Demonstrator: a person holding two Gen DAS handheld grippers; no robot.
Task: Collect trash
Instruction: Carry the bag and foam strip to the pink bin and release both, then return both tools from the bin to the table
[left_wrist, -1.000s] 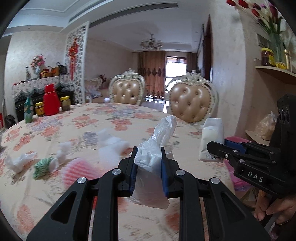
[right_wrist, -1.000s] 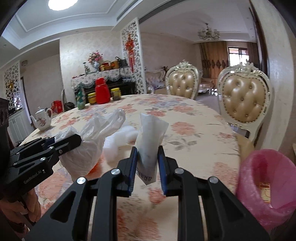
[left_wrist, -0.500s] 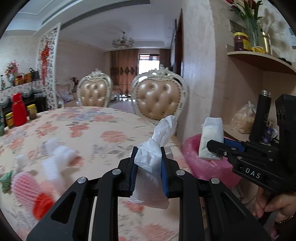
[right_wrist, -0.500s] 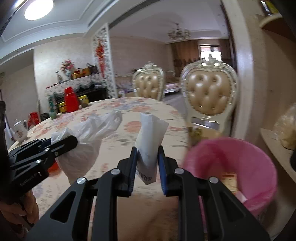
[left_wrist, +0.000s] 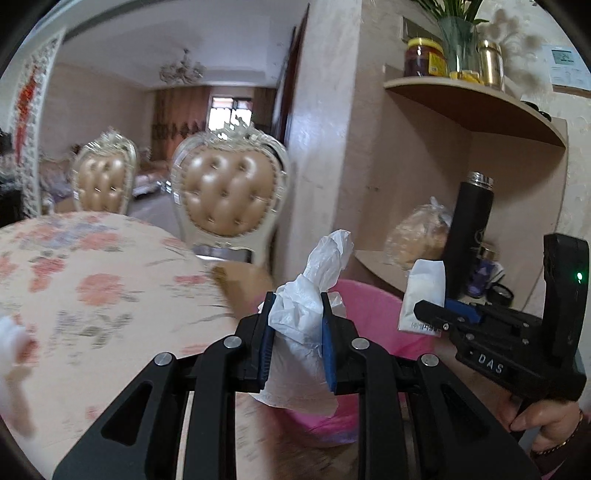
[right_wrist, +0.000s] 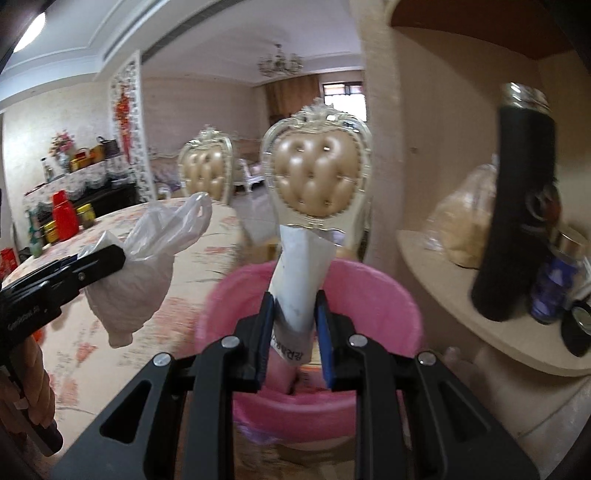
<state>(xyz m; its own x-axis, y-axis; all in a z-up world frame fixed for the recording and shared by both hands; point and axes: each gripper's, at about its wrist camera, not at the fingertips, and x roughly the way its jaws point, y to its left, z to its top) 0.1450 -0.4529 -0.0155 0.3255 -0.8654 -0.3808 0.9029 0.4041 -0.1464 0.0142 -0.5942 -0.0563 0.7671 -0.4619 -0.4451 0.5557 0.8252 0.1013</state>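
My left gripper is shut on a crumpled white plastic bag and holds it in the air at the near rim of a pink-lined trash bin. My right gripper is shut on a white paper packet with printed text and holds it over the open pink bin. The right gripper and its packet show at the right of the left wrist view. The left gripper with the bag shows at the left of the right wrist view.
A floral-cloth table lies to the left, with white trash at its edge. Two tufted chairs stand behind. A corner shelf at right holds a black flask and a bagged item.
Both grippers have swung right, from over the table to the pink bin. Each keeps hold of its piece of trash. The right gripper's packet is now over the bin's opening.
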